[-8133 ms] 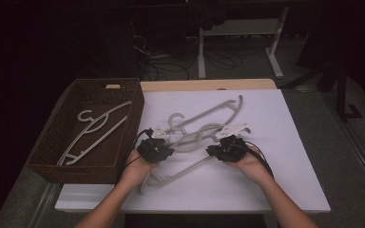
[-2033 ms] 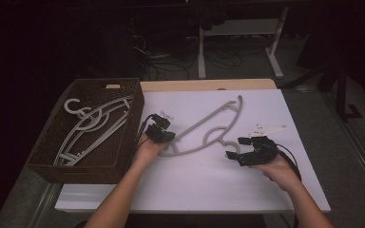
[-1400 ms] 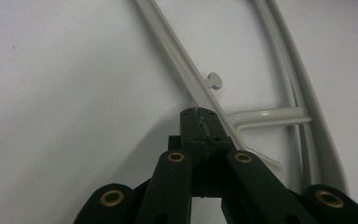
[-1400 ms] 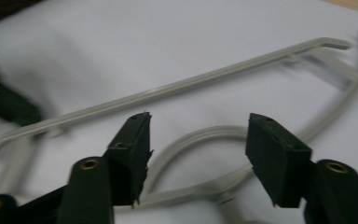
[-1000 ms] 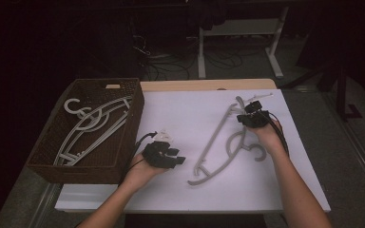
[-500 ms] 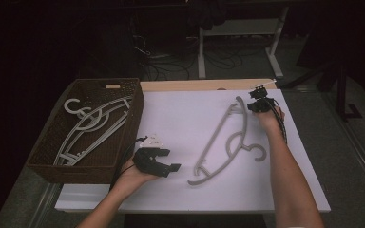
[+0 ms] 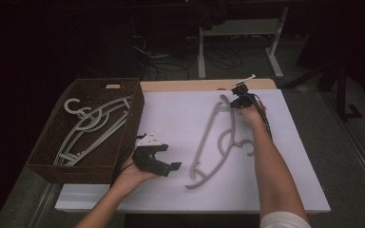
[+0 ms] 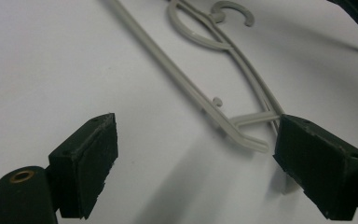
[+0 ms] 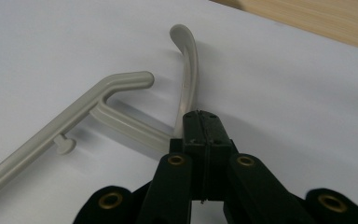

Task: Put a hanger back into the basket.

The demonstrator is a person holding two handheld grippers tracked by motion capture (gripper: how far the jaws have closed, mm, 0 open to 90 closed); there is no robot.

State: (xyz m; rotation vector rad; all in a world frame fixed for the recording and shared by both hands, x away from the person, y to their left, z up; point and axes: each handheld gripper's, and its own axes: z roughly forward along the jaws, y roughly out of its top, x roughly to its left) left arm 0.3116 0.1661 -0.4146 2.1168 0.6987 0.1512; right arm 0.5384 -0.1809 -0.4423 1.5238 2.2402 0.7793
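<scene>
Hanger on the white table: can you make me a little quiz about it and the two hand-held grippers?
1. True or false: the left hand-held gripper is gripping the grey hanger on the table.
2. Pick one: where do the other hangers lie? A) in the brown basket, B) on the floor, C) over the person's arm.
3. Which hand-held gripper has its jaws shut, and which part of the grey hanger is it at?

Key
1. False. Its jaws have just been opening and grip nothing.
2. A.
3. The right hand-held gripper, at the hanger's far end.
</scene>
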